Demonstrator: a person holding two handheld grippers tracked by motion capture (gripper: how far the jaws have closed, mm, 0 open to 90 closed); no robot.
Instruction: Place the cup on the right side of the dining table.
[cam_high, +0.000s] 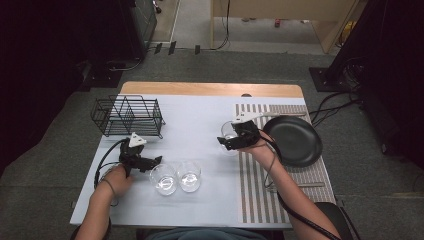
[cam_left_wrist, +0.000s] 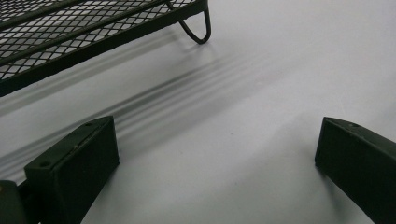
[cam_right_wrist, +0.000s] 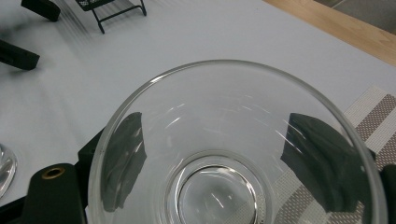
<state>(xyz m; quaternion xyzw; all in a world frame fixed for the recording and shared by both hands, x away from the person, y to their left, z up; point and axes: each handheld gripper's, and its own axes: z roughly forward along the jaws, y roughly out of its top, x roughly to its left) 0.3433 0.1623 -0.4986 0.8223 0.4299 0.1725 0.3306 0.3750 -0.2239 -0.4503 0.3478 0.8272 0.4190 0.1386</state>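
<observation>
A clear glass (cam_high: 228, 131) sits between the jaws of my right gripper (cam_high: 231, 142), which is shut on it just left of the striped placemat. In the right gripper view the glass (cam_right_wrist: 233, 140) faces the camera mouth-first, and both black jaws of that gripper (cam_right_wrist: 215, 121) show through its wall. Two more clear glasses (cam_high: 163, 178) (cam_high: 189, 175) stand side by side near the table's front. My left gripper (cam_high: 156, 161) rests low just left of them. Its jaws (cam_left_wrist: 215, 135) stand wide open over bare tabletop with nothing between them.
A black wire rack (cam_high: 128, 116) (cam_left_wrist: 70, 32) stands at the back left. A black plate (cam_high: 294, 140) lies on the striped placemat (cam_high: 260, 195) at the right. The white table cover (cam_high: 200, 120) ends at a wooden strip along the far edge.
</observation>
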